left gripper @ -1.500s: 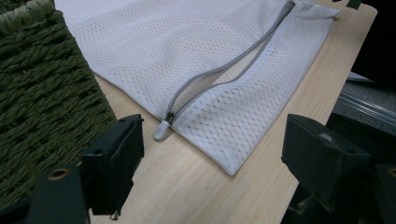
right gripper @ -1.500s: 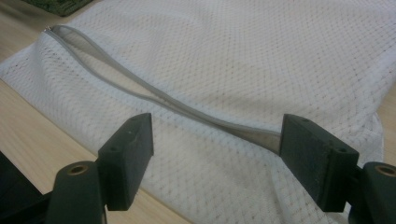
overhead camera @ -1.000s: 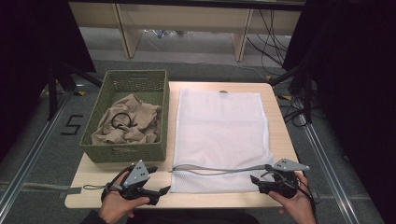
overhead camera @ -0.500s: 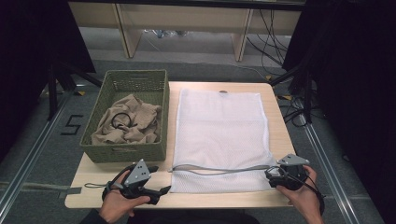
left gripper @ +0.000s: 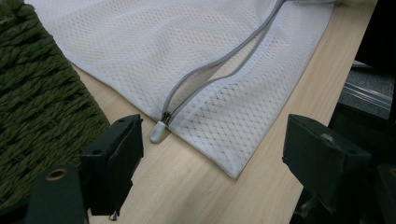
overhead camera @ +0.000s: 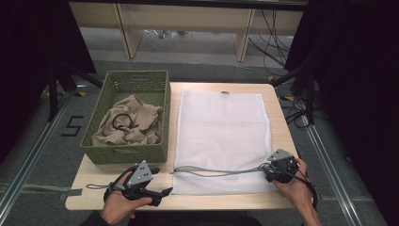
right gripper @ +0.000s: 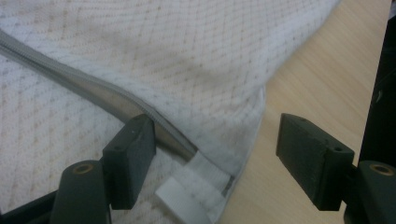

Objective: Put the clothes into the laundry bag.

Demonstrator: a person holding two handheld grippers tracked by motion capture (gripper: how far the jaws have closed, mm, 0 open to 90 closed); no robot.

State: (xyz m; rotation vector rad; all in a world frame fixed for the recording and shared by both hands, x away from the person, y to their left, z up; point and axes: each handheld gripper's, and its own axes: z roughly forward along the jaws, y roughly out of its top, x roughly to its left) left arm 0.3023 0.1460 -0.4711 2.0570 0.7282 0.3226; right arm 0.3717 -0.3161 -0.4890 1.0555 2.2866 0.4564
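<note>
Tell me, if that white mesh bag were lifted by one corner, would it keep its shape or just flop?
Most likely flop. The white mesh bag lies flat and thin on the table, and its open zipper edges already sag apart, which suggests limp cloth. It probably weighs little, being see-through netting. Pushed, it would likely bunch up rather than slide whole.
</note>
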